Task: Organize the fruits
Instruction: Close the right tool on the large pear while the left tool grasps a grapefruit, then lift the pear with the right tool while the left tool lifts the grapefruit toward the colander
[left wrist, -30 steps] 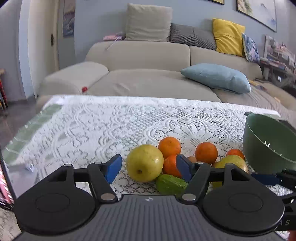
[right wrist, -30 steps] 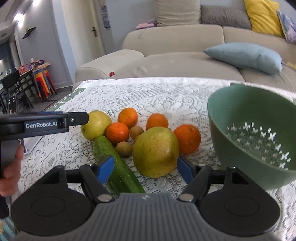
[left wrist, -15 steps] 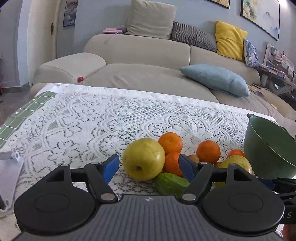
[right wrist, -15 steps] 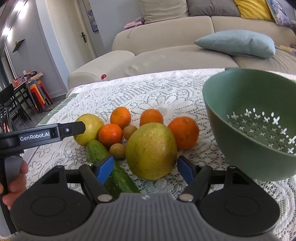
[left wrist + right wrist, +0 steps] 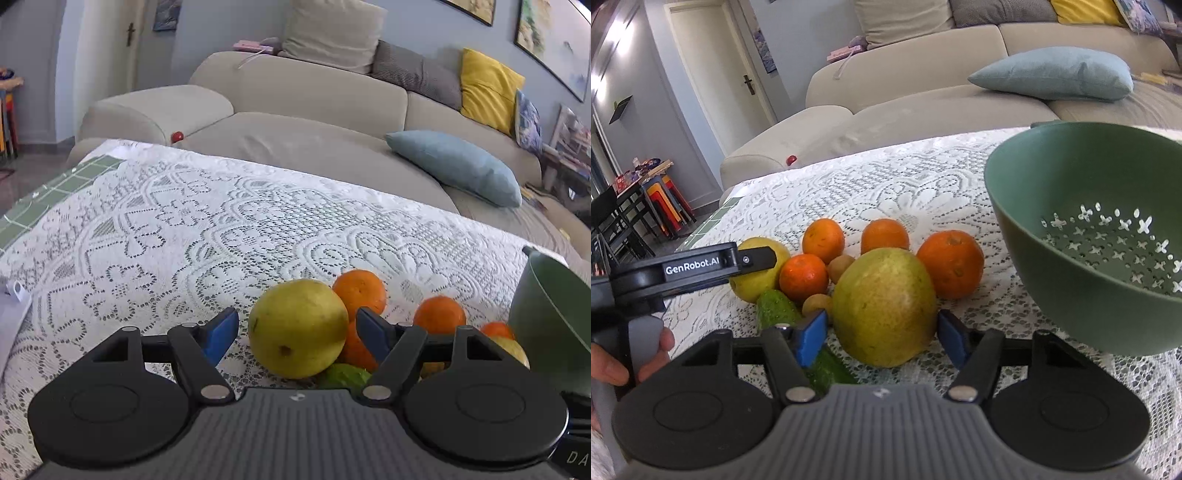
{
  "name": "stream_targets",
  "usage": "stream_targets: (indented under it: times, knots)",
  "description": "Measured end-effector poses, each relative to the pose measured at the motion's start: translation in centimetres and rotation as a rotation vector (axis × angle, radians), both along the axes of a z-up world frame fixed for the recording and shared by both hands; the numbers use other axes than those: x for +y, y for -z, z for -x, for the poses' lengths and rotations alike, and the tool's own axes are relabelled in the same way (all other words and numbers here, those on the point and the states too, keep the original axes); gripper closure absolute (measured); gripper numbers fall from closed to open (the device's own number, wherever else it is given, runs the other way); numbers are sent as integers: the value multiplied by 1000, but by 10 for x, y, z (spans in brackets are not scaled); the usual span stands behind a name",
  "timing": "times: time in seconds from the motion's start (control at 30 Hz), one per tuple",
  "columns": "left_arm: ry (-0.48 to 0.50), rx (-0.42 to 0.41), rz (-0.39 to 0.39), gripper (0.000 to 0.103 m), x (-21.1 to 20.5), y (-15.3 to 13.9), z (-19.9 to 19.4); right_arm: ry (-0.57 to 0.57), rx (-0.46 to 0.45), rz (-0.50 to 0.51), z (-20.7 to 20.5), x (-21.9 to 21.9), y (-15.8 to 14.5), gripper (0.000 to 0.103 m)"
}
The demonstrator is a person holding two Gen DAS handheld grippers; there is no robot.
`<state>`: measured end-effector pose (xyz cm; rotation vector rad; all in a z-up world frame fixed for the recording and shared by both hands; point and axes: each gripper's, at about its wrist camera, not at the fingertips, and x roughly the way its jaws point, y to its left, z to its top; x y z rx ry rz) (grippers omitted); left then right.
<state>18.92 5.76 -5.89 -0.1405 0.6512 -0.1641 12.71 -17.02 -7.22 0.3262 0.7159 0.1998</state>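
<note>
Here the right gripper [image 5: 882, 338] is spread wide, its fingers [image 5: 812, 336] flanking a large green-yellow fruit [image 5: 884, 306] on the tabletop [image 5: 849, 192] beside the green colander [image 5: 1052, 236]. The cucumber [image 5: 777, 308] lies lengthwise toward the camera. The left gripper [image 5: 297, 332], marked "GenRobot.AI", brackets a yellow fruit [image 5: 297, 332], fingers apart.

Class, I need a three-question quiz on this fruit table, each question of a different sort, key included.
1. True or false: the colander already holds fruit.
2. How many oranges show in the right wrist view?
3. The right gripper has its fingers either side of: A) the cucumber B) the large yellow-green fruit C) a kiwi

Key: 1 false; 2 four; 3 B
</note>
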Motion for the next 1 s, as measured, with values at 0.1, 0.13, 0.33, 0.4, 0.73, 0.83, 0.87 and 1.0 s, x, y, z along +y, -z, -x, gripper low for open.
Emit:
stream_targets:
  times: [0.1, 0.13, 0.33, 0.4, 0.73, 0.83, 0.87, 1.0]
  knots:
    - [-8, 19, 16, 20, 0, 3, -6, 1, 21, -23, -4, -1, 4, 40]
    - [-9, 28, 20, 22, 0, 4, -8, 2, 24, -31, -5, -1, 4, 40]
    - [-43, 74, 114, 24, 6, 9, -15, -2, 33, -55, -9, -2, 7, 41]
    - [-62, 83, 142, 25, 9, 11, -16, -6, 34, -62, -10, -2, 7, 42]
    - [-82, 83, 146, 30, 6, 8, -13, -37, 11, -8, -8, 3, 5, 44]
    - [-89, 67, 129, 30, 5, 5, -11, -50, 1, 24, -8, 7, 3, 44]
    - [-93, 60, 127, 30, 5, 4, -10, -54, -4, 30, -7, 8, 2, 44]
    - [-110, 36, 138, 30, 9, -3, -5, -73, -35, 70, -2, 11, -5, 44]
